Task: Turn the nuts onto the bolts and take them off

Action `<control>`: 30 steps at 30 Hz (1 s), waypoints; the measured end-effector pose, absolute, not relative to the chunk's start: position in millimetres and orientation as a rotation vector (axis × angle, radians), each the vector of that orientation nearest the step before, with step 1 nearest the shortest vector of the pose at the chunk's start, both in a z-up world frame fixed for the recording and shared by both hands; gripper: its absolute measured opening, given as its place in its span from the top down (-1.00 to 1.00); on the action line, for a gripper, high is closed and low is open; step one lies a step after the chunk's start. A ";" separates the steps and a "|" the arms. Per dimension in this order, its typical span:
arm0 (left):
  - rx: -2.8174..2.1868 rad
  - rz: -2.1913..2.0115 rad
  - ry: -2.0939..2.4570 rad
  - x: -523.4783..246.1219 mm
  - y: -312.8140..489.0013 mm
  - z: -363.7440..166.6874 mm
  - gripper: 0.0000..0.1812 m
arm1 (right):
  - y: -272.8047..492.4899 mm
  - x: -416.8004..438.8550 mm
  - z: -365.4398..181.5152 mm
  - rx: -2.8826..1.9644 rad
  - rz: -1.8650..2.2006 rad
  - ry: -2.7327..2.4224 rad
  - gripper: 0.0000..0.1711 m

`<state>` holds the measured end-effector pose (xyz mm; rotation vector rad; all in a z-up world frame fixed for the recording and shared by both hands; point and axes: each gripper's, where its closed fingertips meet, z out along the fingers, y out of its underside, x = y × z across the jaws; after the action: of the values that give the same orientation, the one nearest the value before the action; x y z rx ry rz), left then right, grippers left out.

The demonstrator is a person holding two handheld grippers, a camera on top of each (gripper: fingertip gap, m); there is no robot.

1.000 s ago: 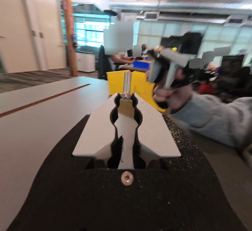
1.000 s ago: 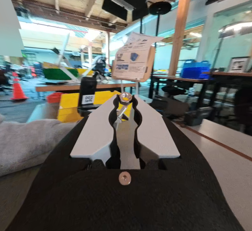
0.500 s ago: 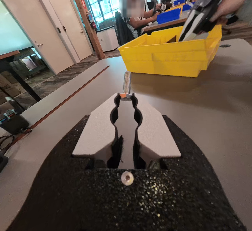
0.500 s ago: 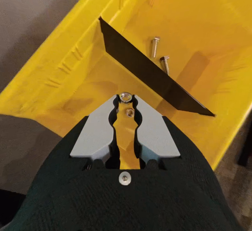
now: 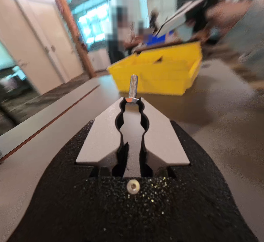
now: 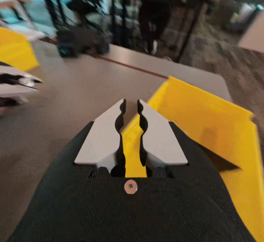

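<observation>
My left gripper is shut on the hex head of a silver bolt. The threaded shaft points forward, away from the fingers, above the grey table. A yellow bin stands on the table beyond the bolt. My right gripper is empty, its fingertips a little apart, and it hovers over the near left corner of a yellow bin. No nut shows in either view. The right gripper shows blurred at the upper right of the left wrist view. The left gripper shows blurred at the left edge of the right wrist view.
A black divider crosses the bin under my right gripper. A second yellow bin sits at the far left on the table. A brown seam runs across the table. Desks, chairs and seated people are beyond the table. My hands' fingertips stand some 20 centimetres from each other.
The nut has left my right gripper, which held it over the bin half a second ago and has since swung up and away. My left gripper still holds the bolt and has tilted slightly.
</observation>
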<state>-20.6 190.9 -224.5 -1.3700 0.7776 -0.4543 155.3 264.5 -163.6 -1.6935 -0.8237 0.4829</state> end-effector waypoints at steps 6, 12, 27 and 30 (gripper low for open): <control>-1.203 -0.790 0.701 -13.4 167.8 -194.7 0.83 | 169.5 23.1 -167.0 -1.407 0.957 -1.127 0.73; -1.221 -0.834 0.792 0.9 159.5 -201.3 0.83 | 149.6 -14.2 -177.7 -1.382 1.190 -1.152 0.75; -1.289 -0.377 0.568 -33.0 203.2 -204.5 -0.20 | 381.1 192.8 -194.6 -2.019 0.030 -0.773 0.91; -1.315 -0.313 0.583 -34.4 206.1 -209.1 -0.17 | 407.1 215.2 -230.3 -2.209 0.002 -0.783 0.91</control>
<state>-34.4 206.1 -209.1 -1.3146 0.5830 -0.3133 215.2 407.1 -230.3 -2.2088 -0.7829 0.0023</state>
